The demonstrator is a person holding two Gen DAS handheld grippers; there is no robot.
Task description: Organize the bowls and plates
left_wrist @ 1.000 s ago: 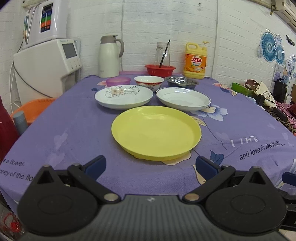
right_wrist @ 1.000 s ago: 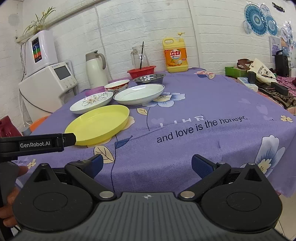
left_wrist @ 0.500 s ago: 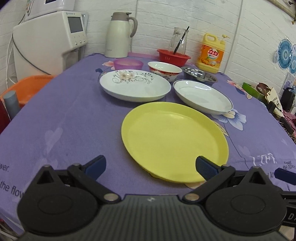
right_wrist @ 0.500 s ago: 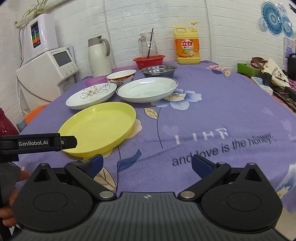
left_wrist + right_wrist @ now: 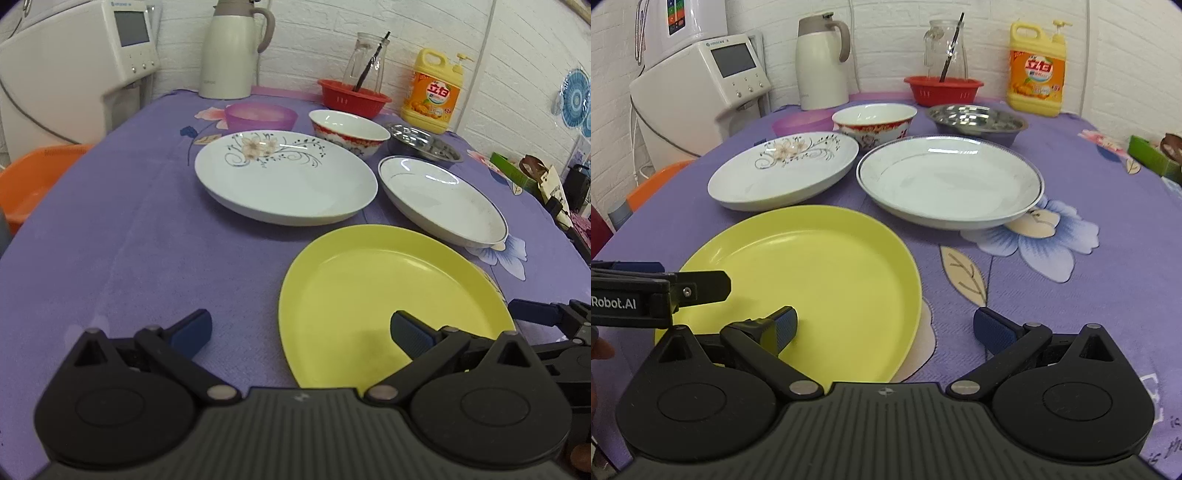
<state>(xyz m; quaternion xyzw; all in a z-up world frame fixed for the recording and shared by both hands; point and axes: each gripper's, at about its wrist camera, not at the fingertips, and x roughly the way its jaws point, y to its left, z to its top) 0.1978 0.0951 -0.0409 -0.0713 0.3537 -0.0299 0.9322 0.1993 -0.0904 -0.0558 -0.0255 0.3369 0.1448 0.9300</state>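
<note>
A yellow plate (image 5: 388,291) (image 5: 812,280) lies on the purple cloth nearest me. Behind it are a floral white plate (image 5: 284,181) (image 5: 783,170) and a blue-rimmed white plate (image 5: 443,199) (image 5: 949,181). Further back stand a purple bowl (image 5: 260,115), a red-patterned bowl (image 5: 349,129) (image 5: 875,122) and a steel bowl (image 5: 424,142) (image 5: 975,120). My left gripper (image 5: 301,330) is open and empty, straddling the yellow plate's left rim. My right gripper (image 5: 884,326) is open and empty, straddling its right rim.
At the back stand a white thermos (image 5: 232,48), a red basket (image 5: 352,96) holding a glass jar, and a yellow detergent bottle (image 5: 432,96). A water dispenser (image 5: 74,62) and an orange tub (image 5: 26,184) are off the table's left side. Clutter lies at the right edge.
Both grippers have moved forward and lower over the table, closing in on the yellow plate from either side. The dishes have not moved.
</note>
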